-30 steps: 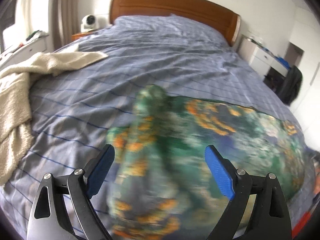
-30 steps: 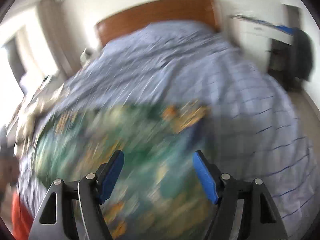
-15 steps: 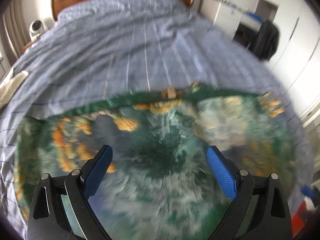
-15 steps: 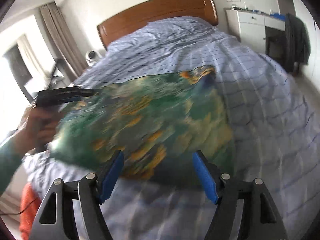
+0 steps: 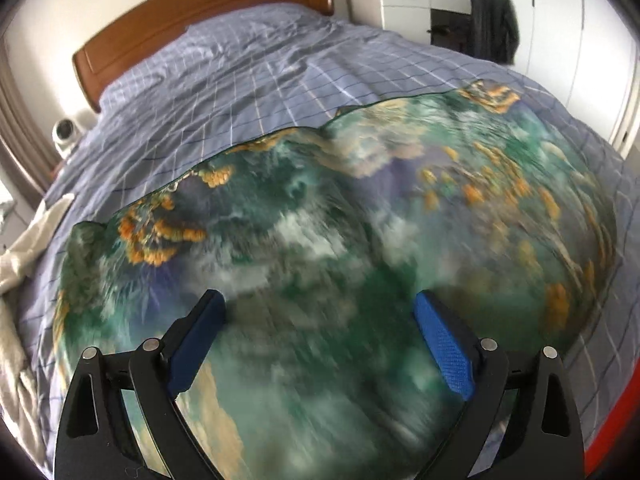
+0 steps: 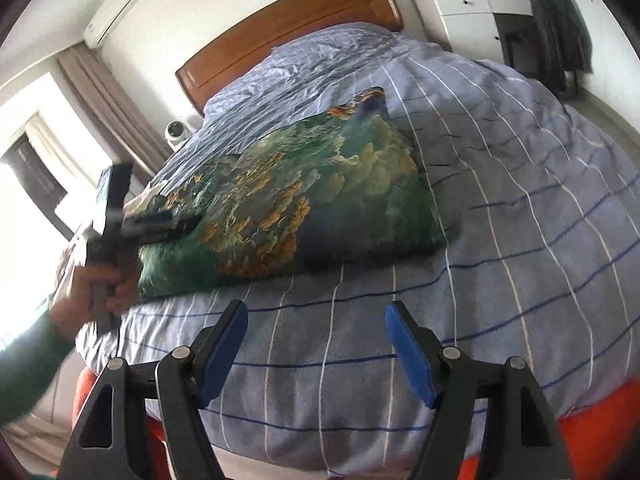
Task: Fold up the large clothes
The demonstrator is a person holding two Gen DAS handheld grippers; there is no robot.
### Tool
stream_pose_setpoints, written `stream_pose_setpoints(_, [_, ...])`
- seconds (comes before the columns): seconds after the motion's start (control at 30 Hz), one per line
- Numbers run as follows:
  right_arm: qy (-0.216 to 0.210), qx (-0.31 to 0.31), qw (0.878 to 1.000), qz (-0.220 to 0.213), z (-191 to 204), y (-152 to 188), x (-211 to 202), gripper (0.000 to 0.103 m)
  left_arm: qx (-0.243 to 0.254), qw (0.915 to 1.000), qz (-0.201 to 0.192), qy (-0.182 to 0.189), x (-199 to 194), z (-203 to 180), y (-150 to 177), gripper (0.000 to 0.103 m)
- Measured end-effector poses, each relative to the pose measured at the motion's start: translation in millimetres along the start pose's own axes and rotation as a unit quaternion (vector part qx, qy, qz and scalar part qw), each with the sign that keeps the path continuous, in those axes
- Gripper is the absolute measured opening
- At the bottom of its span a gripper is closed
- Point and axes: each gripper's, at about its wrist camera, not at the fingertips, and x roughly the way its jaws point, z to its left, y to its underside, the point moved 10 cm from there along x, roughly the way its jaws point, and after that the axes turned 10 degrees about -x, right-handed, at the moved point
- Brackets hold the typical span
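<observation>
Right wrist view shows, nearest, the right gripper (image 6: 316,350) at 6 o'clock, with its blue pads spread wide and nothing between them. It hovers over the bare striped cover of the bed (image 6: 520,208), near the foot edge, apart from the cloth. I think it is released on purpose, so that it can go to a new corner.

A little farther, toward 10 o'clock, lies the green garment (image 6: 312,200) with orange and cream flowers. It rests on the bed in a broad, roughly folded shape, and its near edge is thick, as if two layers lie there. At 9 o'clock the person's left hand (image 6: 100,280) holds the left gripper (image 6: 160,226) at the left edge of the garment. The tool is blurred, so contact there I cannot tell from this side.

In the left wrist view the left gripper (image 5: 320,340) is at 6 o'clock with its jaws wide apart, and the garment (image 5: 360,220) fills the space under and beyond them. The cloth looks blurred and seems not pinched between the pads. Probably this gripper hangs low over the cloth to smooth it or to choose the next grip.

Farthest, at 12 o'clock, stands the wooden headboard (image 5: 192,20), and at 1 o'clock a white cabinet (image 5: 404,4).
</observation>
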Motion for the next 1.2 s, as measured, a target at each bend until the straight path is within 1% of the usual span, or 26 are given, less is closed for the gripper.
stream_pose_setpoints(0.17, [-0.014,-0.006,1.000,-0.006,12,-4,3,0.073,-0.008,0.9999,-0.010,0.009,-15,-11,18,0.096])
stream_pose_setpoints(0.33, [-0.018,-0.015,1.000,0.011,22,-1,11,0.073,-0.022,0.9993,-0.010,0.029,-27,-17,35,0.098])
stream_pose_setpoints(0.6, [-0.011,-0.014,1.000,0.011,29,-7,17,0.073,0.018,0.9988,-0.007,0.044,-48,-35,66,0.098])
stream_pose_setpoints(0.7, [-0.011,-0.010,1.000,0.015,31,-5,19,0.073,0.010,0.9983,0.000,0.058,-55,-37,72,0.098])
stream_pose_setpoints(0.8, [-0.006,-0.007,1.000,0.015,28,-3,19,0.073,-0.009,0.9979,-0.006,0.065,-63,-31,65,0.098])
stream_pose_setpoints(0.9, [0.006,0.020,1.000,0.009,13,-4,18,0.073,-0.030,0.9975,-0.023,0.060,-67,-18,52,0.098])
stream_pose_setpoints(1.0, [0.017,0.081,0.997,-0.008,-14,-7,15,0.074,-0.068,0.9960,-0.032,0.049,-58,2,34,0.098])
stream_pose_setpoints(1.03, [0.016,0.111,0.994,-0.017,-26,-9,14,0.074,-0.079,0.9952,-0.032,0.048,-54,6,30,0.098])
stream_pose_setpoints(1.13, [0.007,0.165,0.986,-0.039,-46,-12,14,0.075,-0.108,0.9930,-0.018,0.045,-33,16,21,0.098])
stream_pose_setpoints(1.2, [-0.001,0.183,0.982,-0.038,-53,-12,22,0.075,-0.112,0.9925,-0.011,0.047,-22,16,19,0.098])
